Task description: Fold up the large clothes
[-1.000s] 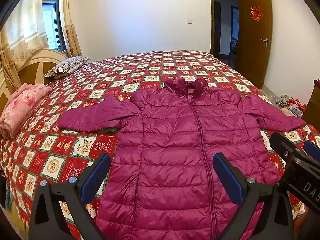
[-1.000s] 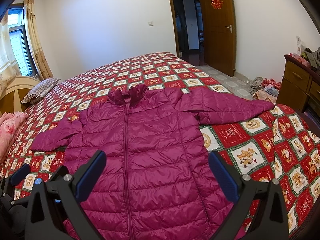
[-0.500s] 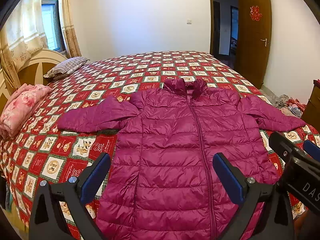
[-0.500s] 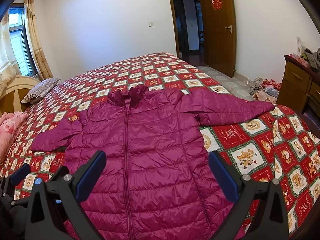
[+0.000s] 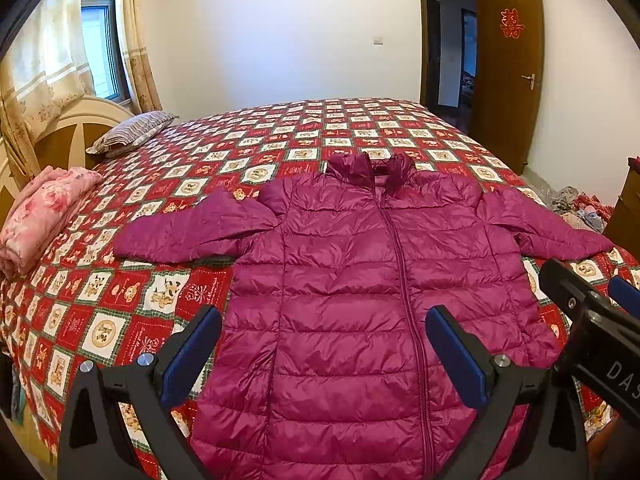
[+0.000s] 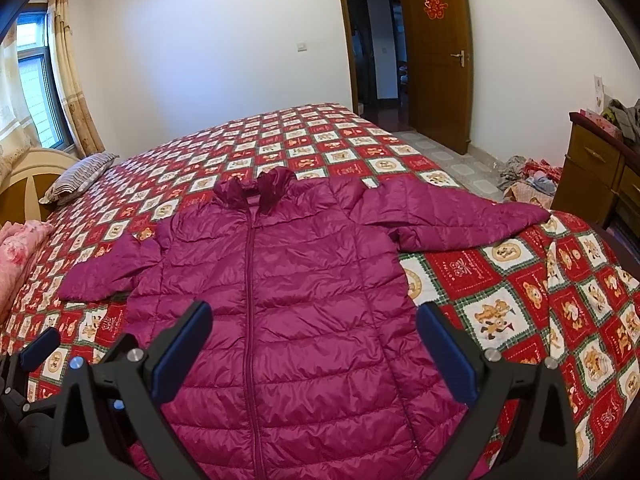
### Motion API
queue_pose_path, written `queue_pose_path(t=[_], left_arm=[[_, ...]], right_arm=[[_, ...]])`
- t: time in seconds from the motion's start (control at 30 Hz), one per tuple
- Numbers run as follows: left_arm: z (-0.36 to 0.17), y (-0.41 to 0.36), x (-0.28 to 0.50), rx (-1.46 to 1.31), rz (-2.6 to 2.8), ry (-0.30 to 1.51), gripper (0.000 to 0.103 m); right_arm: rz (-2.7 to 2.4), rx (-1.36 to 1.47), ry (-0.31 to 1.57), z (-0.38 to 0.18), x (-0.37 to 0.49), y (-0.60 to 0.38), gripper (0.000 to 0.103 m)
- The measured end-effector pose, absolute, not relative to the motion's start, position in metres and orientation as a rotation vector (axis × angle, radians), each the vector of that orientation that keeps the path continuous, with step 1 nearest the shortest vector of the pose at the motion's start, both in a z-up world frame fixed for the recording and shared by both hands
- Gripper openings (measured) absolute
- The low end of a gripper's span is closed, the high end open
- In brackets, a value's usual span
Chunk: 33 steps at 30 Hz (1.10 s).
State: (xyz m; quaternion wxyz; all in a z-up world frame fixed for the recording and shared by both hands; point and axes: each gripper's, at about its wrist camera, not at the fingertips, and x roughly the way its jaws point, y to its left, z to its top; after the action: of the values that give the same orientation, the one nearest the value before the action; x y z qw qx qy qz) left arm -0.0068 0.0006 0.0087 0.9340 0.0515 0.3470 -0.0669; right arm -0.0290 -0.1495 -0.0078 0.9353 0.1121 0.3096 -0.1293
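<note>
my right tongs (image 6: 314,344) spread wide, hovering over jacket hem | magenta puffer jacket (image 6: 280,300) flat on bed (image 6: 520,280), zipped, collar at 12 | my left tongs (image 6: 36,350) at 8

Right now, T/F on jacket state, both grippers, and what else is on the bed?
1. The magenta puffer jacket lies flat, front up, zipped. True.
2. Both sleeves are folded across the chest. False: the left sleeve and right sleeve are spread out to the sides.
3. The left gripper is shut on the hem. False: it is open, holding nothing.
4. The right gripper is open. True.
5. A folded pink floral cloth sits near the headboard. True.
6. The bedroom door is closed. False: it stands open.
</note>
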Motion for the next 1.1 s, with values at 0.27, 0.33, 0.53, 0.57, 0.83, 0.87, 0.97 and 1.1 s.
queue_pose_path(t=[0.27, 0.33, 0.53, 0.57, 0.83, 0.87, 0.97, 1.1], left_arm=[[0.01, 0.009, 0.003, 0.088, -0.136, 0.706, 0.102], [0.016, 0.013, 0.005, 0.072, -0.134, 0.693, 0.102], [0.023, 0.017, 0.0, 0.05, -0.143, 0.693, 0.102], [0.022, 0.016, -0.003, 0.049, -0.148, 0.691, 0.102], [0.011, 0.001, -0.017, 0.106, -0.145, 0.692, 0.102], [0.012, 0.002, -0.018, 0.109, -0.138, 0.682, 0.102], [0.015, 0.002, -0.021, 0.117, -0.121, 0.661, 0.102], [0.016, 0.005, -0.023, 0.112, -0.121, 0.655, 0.102]], right_arm=[[-0.302, 0.214, 0.614, -0.003, -0.024, -0.159, 0.103], [-0.313, 0.231, 0.599, 0.003, -0.027, -0.166, 0.103], [-0.337, 0.275, 0.584, 0.011, -0.039, -0.181, 0.103], [-0.338, 0.279, 0.582, 0.01, -0.042, -0.181, 0.103], [-0.325, 0.274, 0.614, -0.002, -0.046, -0.179, 0.103], [-0.325, 0.276, 0.61, -0.001, -0.047, -0.179, 0.103], [-0.332, 0.274, 0.594, 0.001, -0.051, -0.179, 0.103], [-0.329, 0.259, 0.583, 0.004, -0.053, -0.174, 0.103]])
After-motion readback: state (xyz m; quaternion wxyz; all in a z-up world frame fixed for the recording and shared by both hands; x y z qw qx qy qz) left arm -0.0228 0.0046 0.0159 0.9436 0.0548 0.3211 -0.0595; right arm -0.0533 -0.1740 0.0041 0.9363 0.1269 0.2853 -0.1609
